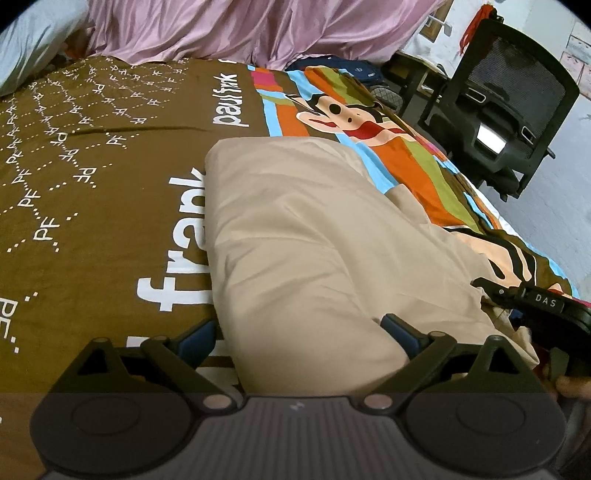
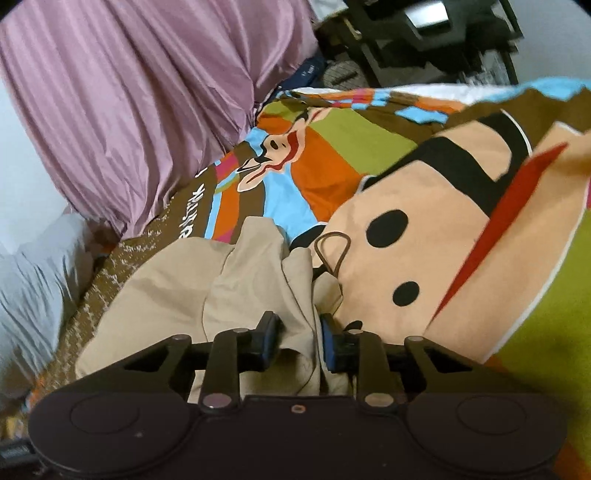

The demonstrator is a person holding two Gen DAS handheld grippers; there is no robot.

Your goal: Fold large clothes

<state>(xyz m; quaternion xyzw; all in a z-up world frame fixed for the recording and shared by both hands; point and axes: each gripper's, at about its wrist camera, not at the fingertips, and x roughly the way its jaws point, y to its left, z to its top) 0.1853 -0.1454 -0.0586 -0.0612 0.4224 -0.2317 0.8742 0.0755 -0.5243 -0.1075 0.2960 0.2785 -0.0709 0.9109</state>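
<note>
A beige garment (image 1: 303, 236) lies folded and bulky on the brown cartoon-print bedspread (image 1: 92, 166). My left gripper (image 1: 299, 336) stands open at its near end. The jaws are spread wide with the cloth bulging between them; the left finger sits just off the cloth's edge. In the right wrist view the same beige garment (image 2: 177, 291) is bunched into pleats. My right gripper (image 2: 299, 341) is shut on a narrow fold of it. A thin brown cord loop (image 2: 332, 251) pokes out past that fold. The right gripper's black body (image 1: 546, 302) shows at the cloth's right end.
Pink fabric (image 1: 258, 29) hangs along the far side of the bed. A grey pillow (image 1: 33, 40) lies at the far left corner. A black mesh chair (image 1: 509, 92) stands on the floor (image 1: 554, 221) past the bed's right edge, with dark bags (image 1: 354, 68) nearby.
</note>
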